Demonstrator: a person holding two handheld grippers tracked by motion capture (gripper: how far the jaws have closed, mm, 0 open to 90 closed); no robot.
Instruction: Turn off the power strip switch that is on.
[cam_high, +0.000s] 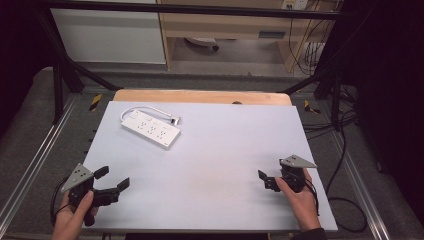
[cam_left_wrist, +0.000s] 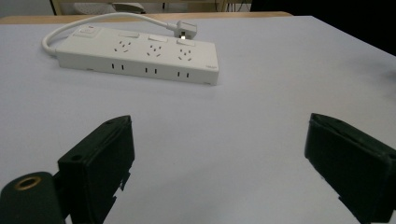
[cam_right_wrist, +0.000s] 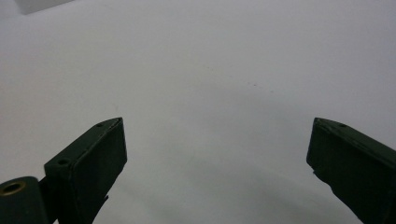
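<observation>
Both tongs (cam_high: 113, 178) (cam_high: 266, 181) agape and empty; power strip (cam_left_wrist: 140, 56) ahead of the left pair.

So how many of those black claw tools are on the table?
2. The left gripper sits at the near left corner, the right gripper at the near right, each in a hand, both open and empty.

High view overlooks table (cam_high: 210, 165); gripper views skim it closely.

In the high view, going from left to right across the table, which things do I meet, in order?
Left gripper → power strip → plug → right gripper.
</observation>
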